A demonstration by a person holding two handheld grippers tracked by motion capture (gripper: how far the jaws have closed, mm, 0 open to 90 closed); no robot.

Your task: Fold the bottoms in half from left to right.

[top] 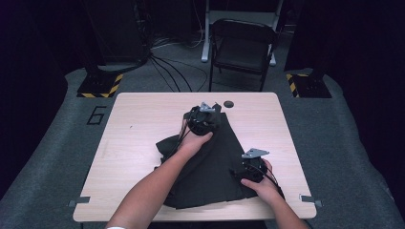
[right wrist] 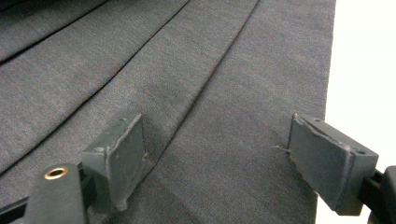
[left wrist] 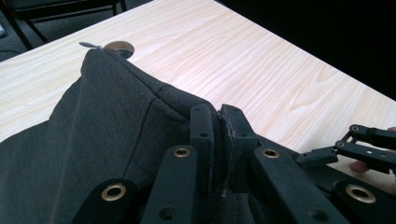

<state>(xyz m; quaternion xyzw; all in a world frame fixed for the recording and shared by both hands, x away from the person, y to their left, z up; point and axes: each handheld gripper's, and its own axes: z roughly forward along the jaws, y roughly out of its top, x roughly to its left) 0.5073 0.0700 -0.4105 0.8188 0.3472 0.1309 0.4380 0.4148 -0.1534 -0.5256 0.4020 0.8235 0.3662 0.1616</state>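
Mid-table lies dark garment (top: 210, 167), folded, spread toward our near edge. Our left gripper (top: 204, 120) pinches raised fabric fold at far end, jaws clamped tight, likely to draw it over. Our right gripper (top: 252, 168) rests on near right layers, jaws wide, gripping nothing, seemingly pinning cloth flat. Table (top: 143, 124) bare beyond.
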